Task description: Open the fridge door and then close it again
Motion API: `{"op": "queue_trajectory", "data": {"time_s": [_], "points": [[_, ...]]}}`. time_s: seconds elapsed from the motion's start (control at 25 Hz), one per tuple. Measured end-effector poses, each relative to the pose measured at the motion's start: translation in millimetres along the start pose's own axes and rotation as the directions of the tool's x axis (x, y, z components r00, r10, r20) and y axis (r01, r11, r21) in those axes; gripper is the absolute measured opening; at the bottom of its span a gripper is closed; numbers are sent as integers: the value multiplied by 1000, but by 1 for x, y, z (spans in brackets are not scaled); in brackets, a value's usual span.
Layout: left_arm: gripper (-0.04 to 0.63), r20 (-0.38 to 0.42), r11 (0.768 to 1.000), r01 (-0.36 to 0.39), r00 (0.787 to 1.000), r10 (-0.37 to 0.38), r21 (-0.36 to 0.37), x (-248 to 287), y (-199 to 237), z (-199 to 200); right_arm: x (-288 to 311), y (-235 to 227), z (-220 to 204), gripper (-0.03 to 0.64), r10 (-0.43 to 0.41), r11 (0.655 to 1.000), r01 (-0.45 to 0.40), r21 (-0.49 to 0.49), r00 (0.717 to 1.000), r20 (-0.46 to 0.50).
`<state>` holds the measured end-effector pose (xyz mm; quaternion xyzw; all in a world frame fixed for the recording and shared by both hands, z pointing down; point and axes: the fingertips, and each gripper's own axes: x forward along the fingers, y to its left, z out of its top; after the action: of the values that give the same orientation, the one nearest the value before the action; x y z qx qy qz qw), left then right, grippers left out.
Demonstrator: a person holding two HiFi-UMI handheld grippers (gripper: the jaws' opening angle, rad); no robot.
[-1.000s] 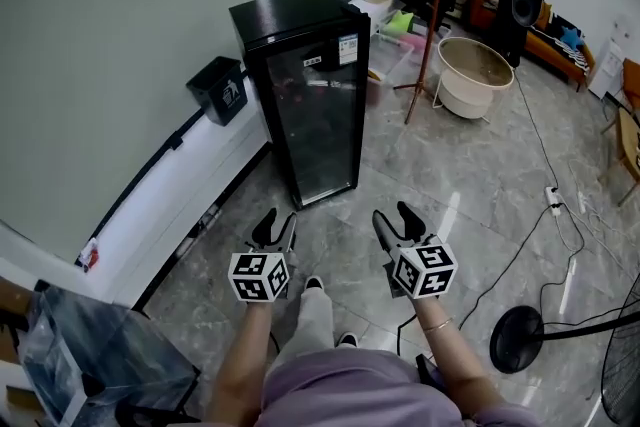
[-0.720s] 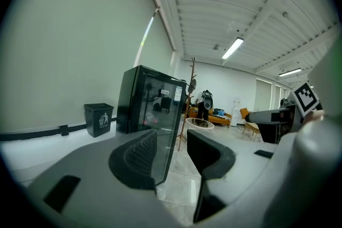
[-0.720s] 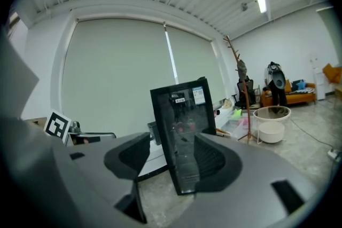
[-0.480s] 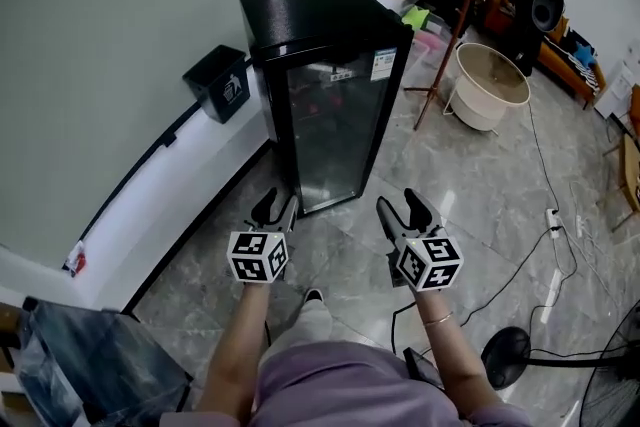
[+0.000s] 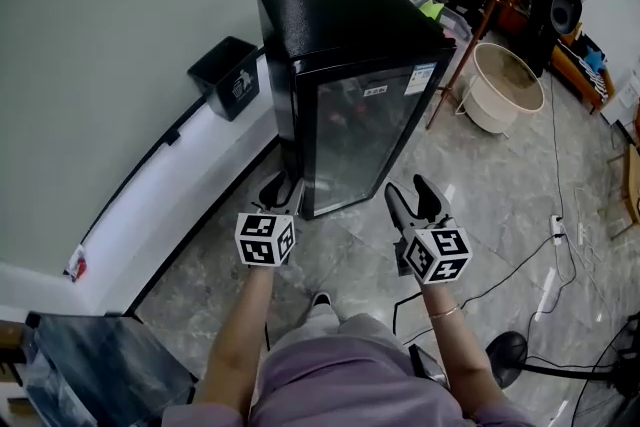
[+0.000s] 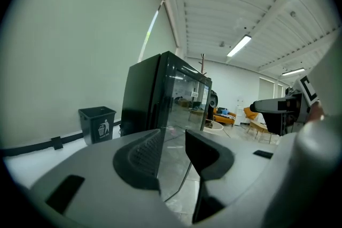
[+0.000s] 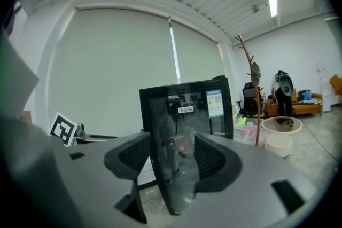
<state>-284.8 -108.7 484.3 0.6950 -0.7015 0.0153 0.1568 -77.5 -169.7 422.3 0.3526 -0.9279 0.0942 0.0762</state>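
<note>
Bare forearms (image 5: pixel 240 335) extended side by side — left grey two-jaw gripper (image 5: pixel 277 187) closing on nothing, right grey two-jaw gripper (image 5: pixel 416 195) open.

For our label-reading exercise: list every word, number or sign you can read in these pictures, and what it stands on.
Fridge door, blue-and-white label: print too small to read.
Fridge door, small white sticker: blurred, unreadable.
Black bin: white litter pictogram; the words beneath are too small to read.
No text here is clear enough to quote.
</note>
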Motion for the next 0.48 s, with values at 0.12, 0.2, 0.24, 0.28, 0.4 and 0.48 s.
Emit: {"op": "queue_trajectory", "data": {"time_s": [0.12, 0.2, 0.24, 0.28, 0.4, 0.48], "points": [[144, -5, 1000, -5, 1000, 5, -2, 12, 12, 2, 18, 5, -2, 253, 19, 1000, -19, -5, 1000, -16], [144, -6, 1000, -3, 1000, 2, -2, 21, 18, 3, 29, 7, -4, 253, 30, 1000, -30, -6, 999, -25], [144, -6, 1000, 0, 1000, 0, -2, 26, 20, 3, 35, 7, -6, 253, 36, 999, -36, -7, 999, -29], [144, -6, 1000, 2, 1000, -2, -2, 30, 22, 4, 42, 8, -7, 253, 43, 999, -43, -7, 999, -34], [146, -6, 1000, 0, 1000, 0, -4, 43, 30, 5, 62, 11, -11, 253, 69, 998, -69, -6, 997, -45], [146, -9, 1000, -4, 1000, 4, -8, 52, 34, 4, 75, 13, -12, 253, 86, 996, -87, -5, 995, -54]]}}
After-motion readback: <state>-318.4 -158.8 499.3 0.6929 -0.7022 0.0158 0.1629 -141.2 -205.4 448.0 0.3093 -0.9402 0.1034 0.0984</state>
